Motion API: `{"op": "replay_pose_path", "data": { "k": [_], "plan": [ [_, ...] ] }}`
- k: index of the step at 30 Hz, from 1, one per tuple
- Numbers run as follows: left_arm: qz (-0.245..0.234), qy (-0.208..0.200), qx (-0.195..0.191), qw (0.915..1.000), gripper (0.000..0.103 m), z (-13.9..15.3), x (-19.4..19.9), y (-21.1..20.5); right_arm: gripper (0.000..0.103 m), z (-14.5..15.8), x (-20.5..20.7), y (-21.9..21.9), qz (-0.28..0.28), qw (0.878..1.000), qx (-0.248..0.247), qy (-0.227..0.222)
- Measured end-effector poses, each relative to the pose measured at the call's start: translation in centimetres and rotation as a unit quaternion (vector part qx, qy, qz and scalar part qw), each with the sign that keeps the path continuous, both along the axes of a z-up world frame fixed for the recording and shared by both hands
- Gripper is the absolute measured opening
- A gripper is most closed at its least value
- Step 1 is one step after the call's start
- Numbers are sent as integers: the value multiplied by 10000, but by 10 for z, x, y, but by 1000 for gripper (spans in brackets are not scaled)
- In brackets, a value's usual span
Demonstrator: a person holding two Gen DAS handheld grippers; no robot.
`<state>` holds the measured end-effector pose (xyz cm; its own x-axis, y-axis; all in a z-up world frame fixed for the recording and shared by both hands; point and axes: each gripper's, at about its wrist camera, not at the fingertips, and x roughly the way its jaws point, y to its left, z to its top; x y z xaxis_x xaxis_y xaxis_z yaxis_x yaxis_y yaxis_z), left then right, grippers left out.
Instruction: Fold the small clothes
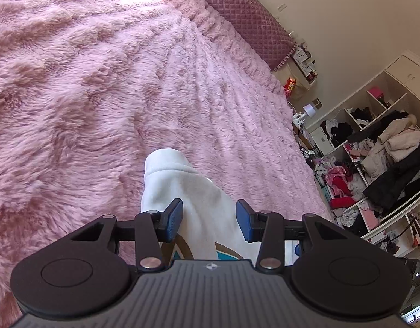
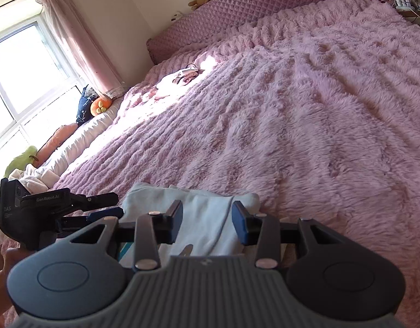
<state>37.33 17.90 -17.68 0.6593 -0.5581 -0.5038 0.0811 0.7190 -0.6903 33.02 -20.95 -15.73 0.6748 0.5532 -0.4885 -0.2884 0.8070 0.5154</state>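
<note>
Small white fleece garment (image 1: 182, 191) is lying on the fluffy pink bed blanket (image 1: 87, 95), both claws (image 1: 209, 220) (image 2: 207, 222) hovering spread apart over it. Probably mid-fold; I'd be pinching edges evenly.

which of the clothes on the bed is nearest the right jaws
The white garment, lying directly between the open jaws of the right gripper. The pale pink clothes lie far off in the sunlit patch near the headboard.

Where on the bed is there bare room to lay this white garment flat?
Bare blanket runs from the white garment to the headboard. Crowded spots: clothes pile near the window corner, and the left tool beside the garment.
</note>
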Motion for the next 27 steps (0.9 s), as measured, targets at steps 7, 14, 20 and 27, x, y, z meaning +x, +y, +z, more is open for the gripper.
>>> {"op": "replay_pose_path", "data": {
  "k": [7, 14, 20, 27],
  "plan": [
    [41, 249, -148, 9996, 46, -27, 6, 7, 19, -34, 16, -10, -112, 9995, -18, 304],
    [-184, -278, -82, 9994, 45, 24, -35, 9, 24, 5, -20, -18, -38, 9999, 83, -68],
    [-743, -682, 279, 9945, 47, 65, -118, -3, 33, 63, -129, -11, 698, 9926, -395, -912],
    [-1143, -653, 568, 9897, 50, 57, -196, -36, 33, 36, -202, -2, 847, 9931, -577, -571]
  ]
}}
